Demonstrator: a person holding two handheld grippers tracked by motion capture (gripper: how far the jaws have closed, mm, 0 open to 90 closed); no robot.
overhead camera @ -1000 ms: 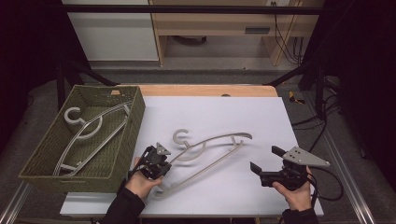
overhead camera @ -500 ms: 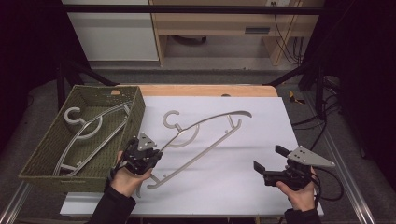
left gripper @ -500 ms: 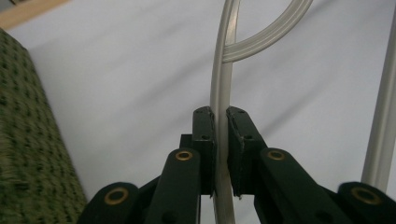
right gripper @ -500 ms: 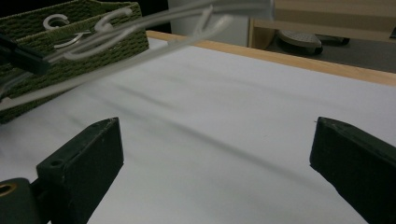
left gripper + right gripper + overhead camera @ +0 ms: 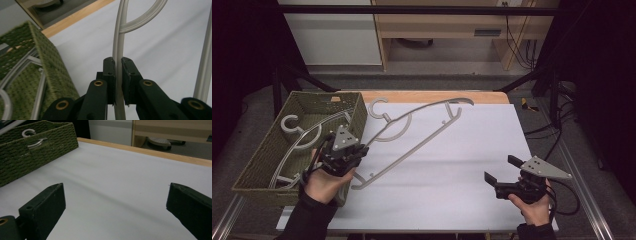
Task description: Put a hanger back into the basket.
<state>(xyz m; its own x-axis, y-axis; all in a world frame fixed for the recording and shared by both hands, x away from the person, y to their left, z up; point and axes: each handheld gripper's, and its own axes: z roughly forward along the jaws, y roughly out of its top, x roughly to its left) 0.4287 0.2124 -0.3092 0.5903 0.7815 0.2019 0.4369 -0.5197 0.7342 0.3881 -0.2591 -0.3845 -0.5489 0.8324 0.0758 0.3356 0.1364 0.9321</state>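
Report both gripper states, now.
Left gripper: closed on the grey hanger.
Right gripper: open, holding nothing.

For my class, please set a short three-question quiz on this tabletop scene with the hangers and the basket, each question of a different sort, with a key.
1. True or false: the left tool is shut on the grey hanger.
2. Where does the other hanger lie?
A. in the green basket
B. on the white table
C. in the right tool
3. Fill in: the right tool's jaws stand ____ with nothing between them.

Key: 1 true; 2 A; 3 open
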